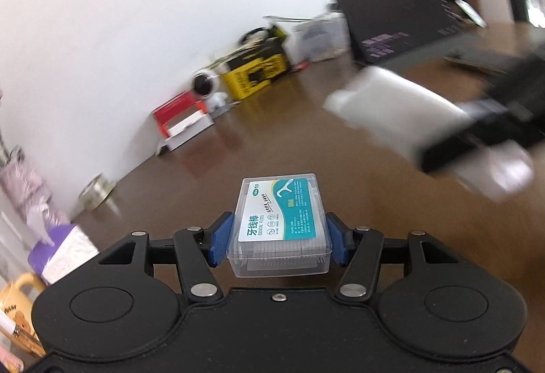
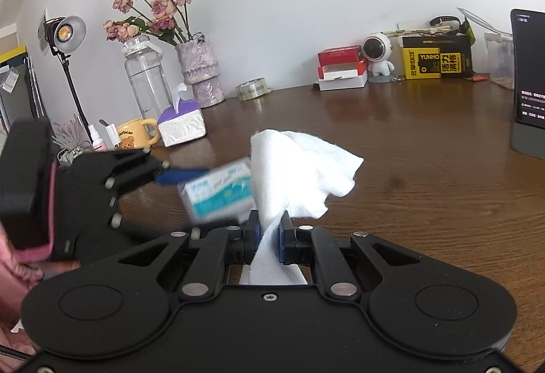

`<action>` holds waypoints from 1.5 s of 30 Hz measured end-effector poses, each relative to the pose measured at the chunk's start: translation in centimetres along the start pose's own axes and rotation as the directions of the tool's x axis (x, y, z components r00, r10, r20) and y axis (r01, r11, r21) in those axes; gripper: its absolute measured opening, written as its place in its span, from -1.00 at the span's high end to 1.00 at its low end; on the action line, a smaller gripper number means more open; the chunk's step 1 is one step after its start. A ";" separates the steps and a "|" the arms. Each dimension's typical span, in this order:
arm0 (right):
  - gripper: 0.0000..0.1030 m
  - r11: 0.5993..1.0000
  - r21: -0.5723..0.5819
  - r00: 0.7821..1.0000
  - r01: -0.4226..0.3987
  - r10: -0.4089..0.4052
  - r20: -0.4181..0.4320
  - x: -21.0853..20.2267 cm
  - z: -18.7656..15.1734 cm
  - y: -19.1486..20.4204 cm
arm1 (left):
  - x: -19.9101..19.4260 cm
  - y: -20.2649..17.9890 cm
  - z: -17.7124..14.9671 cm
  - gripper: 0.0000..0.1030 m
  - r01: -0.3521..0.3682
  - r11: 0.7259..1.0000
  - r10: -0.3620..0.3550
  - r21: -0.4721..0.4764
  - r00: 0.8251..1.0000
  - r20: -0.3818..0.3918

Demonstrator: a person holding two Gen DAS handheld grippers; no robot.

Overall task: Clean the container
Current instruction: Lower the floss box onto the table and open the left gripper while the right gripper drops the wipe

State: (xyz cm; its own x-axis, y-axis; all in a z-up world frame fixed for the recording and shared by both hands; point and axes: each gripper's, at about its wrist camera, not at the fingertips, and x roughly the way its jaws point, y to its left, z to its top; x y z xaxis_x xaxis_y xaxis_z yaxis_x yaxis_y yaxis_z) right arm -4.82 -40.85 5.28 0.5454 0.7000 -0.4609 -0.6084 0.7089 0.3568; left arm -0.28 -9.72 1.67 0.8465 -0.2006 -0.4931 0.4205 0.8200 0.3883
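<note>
Floss box (image 1: 280,224) clamped in left gripper (image 1: 278,237); right gripper (image 2: 269,233) pinches white cloth (image 2: 299,165); tissue box (image 2: 182,126), mug (image 2: 134,134) behind.

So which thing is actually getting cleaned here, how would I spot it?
Look above the brown wooden desk, at the left gripper. Clamped between its blue pads is a small clear plastic box with a teal and white dental floss label, unlike the white cloth beside it.
</note>
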 end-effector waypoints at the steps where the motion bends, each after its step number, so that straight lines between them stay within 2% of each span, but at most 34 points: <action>1: 0.81 1.000 0.002 1.000 0.000 0.000 0.001 0.0 0.0 -0.1 | 0.2 0.5 0.4 -0.09 -0.013 0.999 0.013 -0.030 1.000 -0.009; 3: 0.81 1.000 0.005 1.000 0.000 0.000 0.003 -0.1 -0.1 -0.2 | 0.0 1.2 1.0 -0.09 -0.040 0.996 0.037 -0.085 0.999 -0.033; 15: 0.81 1.000 0.019 1.000 -0.002 0.001 0.007 -0.3 -0.2 -0.7 | 3.6 2.7 1.5 -0.09 -0.114 0.967 0.076 -0.228 0.983 -0.167; 26: 0.81 1.000 0.026 1.000 -0.008 0.008 0.007 -0.3 -0.4 -1.0 | 4.7 1.8 1.2 -0.11 -0.142 0.964 0.096 -0.223 0.975 -0.202; 31: 0.81 1.000 0.024 1.000 -0.008 0.008 0.009 -0.4 -0.3 -0.9 | 4.4 2.4 1.1 -0.15 -0.137 0.957 0.085 -0.255 0.975 -0.206; 32: 0.81 1.000 0.024 1.000 -0.006 0.006 0.009 -0.4 -0.3 -0.9 | 4.3 2.4 1.1 -0.28 -0.137 0.957 0.085 -0.255 0.975 -0.203; 33: 0.81 1.000 0.025 1.000 -0.004 0.004 0.008 -0.4 -0.3 -1.0 | 4.2 2.5 1.1 -0.56 -0.139 0.958 0.090 -0.252 0.976 -0.198; 35: 0.81 1.000 0.026 1.000 0.000 0.000 0.007 -0.4 -0.3 -1.1 | 3.4 2.6 1.1 -0.86 -0.149 0.959 0.109 -0.241 0.979 -0.170; 37: 0.81 1.000 0.025 1.000 0.004 -0.004 0.005 -0.3 -0.3 -1.1 | 2.4 2.8 1.0 -0.88 -0.137 0.961 0.109 -0.239 0.986 -0.126; 39: 0.81 1.000 0.021 1.000 0.009 -0.009 0.001 -0.2 -0.1 -1.2 | 1.6 3.1 0.9 -1.00 -0.127 0.961 0.104 -0.245 0.989 -0.105; 45: 0.81 0.998 -0.007 0.998 0.055 -0.055 0.000 1.0 1.7 -1.8 | -0.8 4.5 0.3 -1.00 -0.137 0.950 0.123 -0.280 0.990 -0.067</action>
State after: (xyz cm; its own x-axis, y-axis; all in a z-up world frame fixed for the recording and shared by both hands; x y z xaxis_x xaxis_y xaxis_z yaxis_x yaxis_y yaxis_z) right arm -2.19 -41.26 5.55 0.5781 0.6596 -0.4803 -0.5810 0.7461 0.3253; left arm 1.06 -6.07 4.05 0.8681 -0.0620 -0.4926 0.1923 0.9567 0.2184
